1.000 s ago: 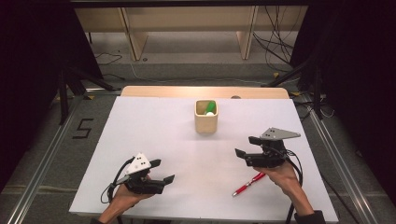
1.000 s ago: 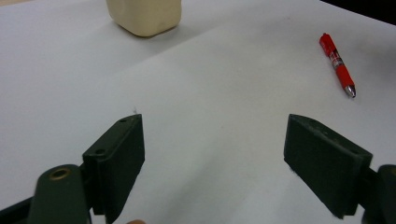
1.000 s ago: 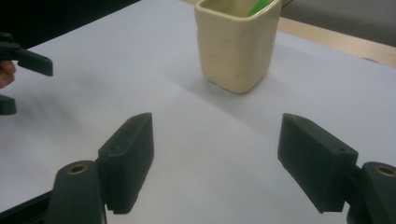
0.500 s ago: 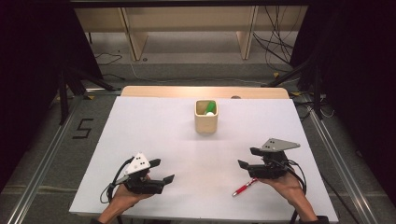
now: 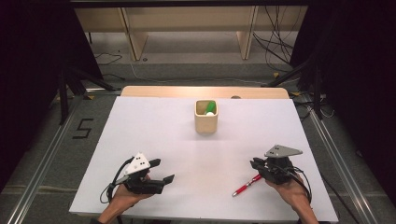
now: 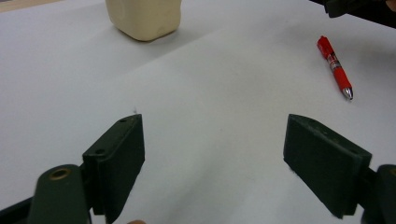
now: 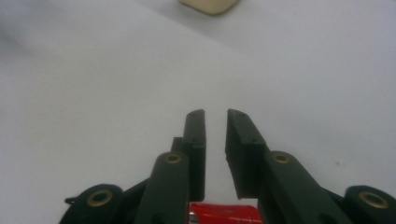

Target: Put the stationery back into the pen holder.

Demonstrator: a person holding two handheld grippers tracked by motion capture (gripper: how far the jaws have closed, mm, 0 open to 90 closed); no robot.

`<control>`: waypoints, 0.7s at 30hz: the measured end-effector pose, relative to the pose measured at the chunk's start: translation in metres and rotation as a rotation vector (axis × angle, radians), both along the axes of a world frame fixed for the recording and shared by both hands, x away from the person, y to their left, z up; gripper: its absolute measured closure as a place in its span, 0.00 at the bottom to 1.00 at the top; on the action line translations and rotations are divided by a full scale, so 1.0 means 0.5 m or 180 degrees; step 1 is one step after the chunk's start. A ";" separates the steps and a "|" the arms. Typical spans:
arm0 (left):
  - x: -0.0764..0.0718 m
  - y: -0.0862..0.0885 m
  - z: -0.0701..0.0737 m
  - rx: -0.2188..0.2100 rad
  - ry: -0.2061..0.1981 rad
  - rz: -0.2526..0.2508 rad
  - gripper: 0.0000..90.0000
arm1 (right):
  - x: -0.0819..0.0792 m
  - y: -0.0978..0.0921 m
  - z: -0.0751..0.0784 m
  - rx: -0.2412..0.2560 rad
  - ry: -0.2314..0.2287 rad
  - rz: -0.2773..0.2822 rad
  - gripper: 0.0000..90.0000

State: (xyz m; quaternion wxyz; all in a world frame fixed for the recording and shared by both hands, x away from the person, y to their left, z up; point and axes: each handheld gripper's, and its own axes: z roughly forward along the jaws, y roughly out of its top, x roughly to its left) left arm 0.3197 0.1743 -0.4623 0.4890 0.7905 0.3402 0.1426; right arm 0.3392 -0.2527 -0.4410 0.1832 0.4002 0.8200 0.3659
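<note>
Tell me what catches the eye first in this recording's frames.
The red pen lies on the white table just ahead of the right gripper, whose jaws stand nearly closed above the pen's end. At the far middle stands a beige cup with something green inside. The left gripper rests wide open near the front edge.

Both grippers are showing dark green-black bodies — the left gripper (image 5: 164, 178) is carrying a white three-cornered plate dotted with small dark holes, the right gripper (image 5: 254, 164) a grey one with the same kind of dots. Black cables are looping out from behind each gripper and trailing toward the person's wrists. Up close, the jaws are showing as flat, blocky dark pads with small screw holes — brass-coloured rivets are shining at the linkage pivots.
</note>
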 end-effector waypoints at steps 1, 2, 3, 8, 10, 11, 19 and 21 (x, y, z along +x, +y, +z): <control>0.000 0.001 0.000 0.0008 -0.0001 -0.0003 0.22 | 0.000 -0.003 -0.004 -0.0031 0.0014 -0.0021 0.93; 0.000 0.001 0.000 0.0008 -0.0003 -0.0002 0.22 | 0.000 -0.006 -0.008 -0.0057 0.0022 -0.0039 0.94; -0.001 0.001 0.000 0.0005 -0.0006 -0.0002 0.22 | 0.000 -0.010 -0.011 -0.0083 0.0041 -0.0074 0.96; -0.001 0.001 0.000 0.0004 -0.0006 -0.0001 0.22 | -0.001 -0.020 -0.029 -0.0205 0.0109 -0.0116 1.00; 0.000 0.001 0.001 -0.0011 -0.0010 0.0004 0.22 | -0.002 -0.021 -0.036 -0.0243 0.0141 -0.0129 1.00; -0.001 0.001 0.001 -0.0016 -0.0014 0.0004 0.22 | -0.002 -0.022 -0.039 -0.0259 0.0149 -0.0136 1.00; 0.000 0.001 0.001 -0.0020 -0.0014 0.0008 0.22 | 0.004 -0.033 -0.054 -0.0356 0.0198 -0.0229 1.00; 0.000 0.001 0.001 -0.0013 -0.0018 0.0003 0.22 | 0.006 -0.035 -0.057 -0.0349 0.0210 -0.0237 1.00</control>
